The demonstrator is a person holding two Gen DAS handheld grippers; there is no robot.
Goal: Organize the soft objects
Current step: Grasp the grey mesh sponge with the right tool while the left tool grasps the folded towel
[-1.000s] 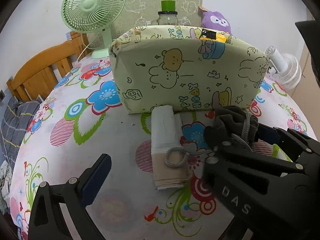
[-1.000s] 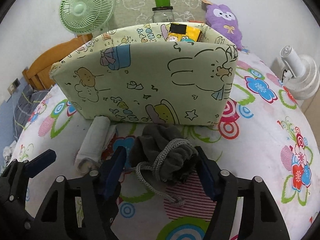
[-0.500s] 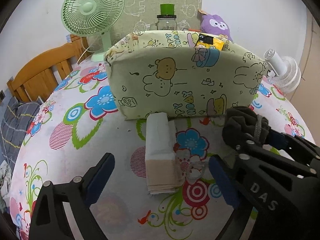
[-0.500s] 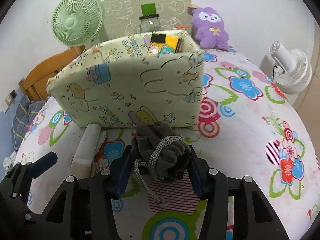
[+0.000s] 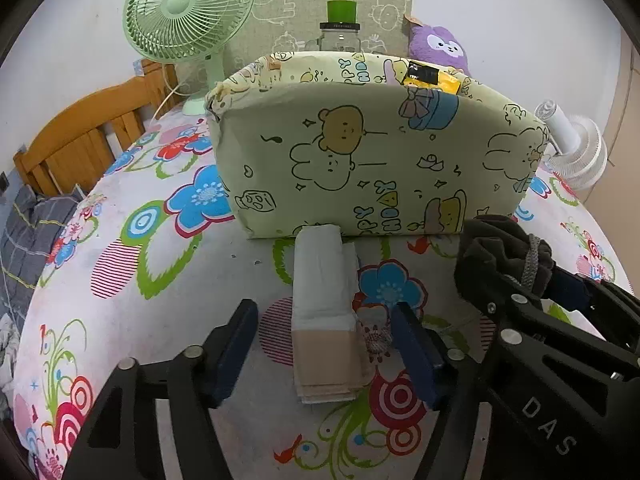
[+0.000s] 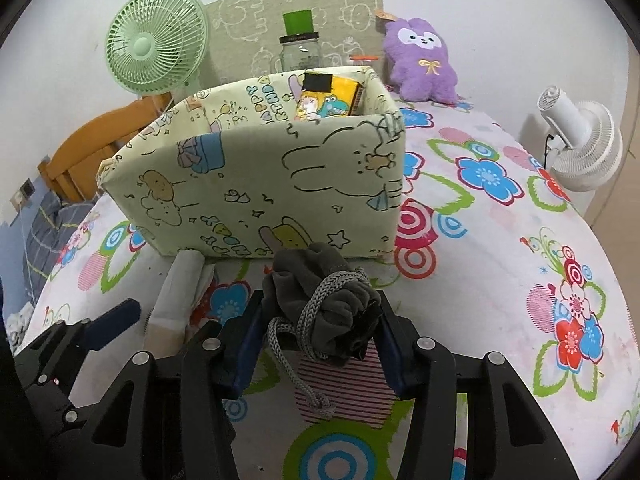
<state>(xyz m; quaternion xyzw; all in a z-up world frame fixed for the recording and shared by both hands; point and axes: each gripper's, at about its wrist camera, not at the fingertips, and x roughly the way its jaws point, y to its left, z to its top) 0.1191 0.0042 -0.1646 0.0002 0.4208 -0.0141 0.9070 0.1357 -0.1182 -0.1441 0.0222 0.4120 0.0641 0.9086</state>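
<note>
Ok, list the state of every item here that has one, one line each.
left gripper: open, fingers either side of the folded cloth
right gripper: shut on the grey drawstring pouch
grey drawstring pouch: bunched, cord dangling
folded cloth: folded, lying on the table
fabric box: open-topped, upright
green fan: blades look still

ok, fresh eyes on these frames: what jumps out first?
The pale green cartoon-print box fills the middle of the floral tablecloth, with a yellow packet poking out. In front of it, the right claw is clamped on a dark grey drawstring pouch. The left claw sits open around a folded white-and-beige cloth.
</note>
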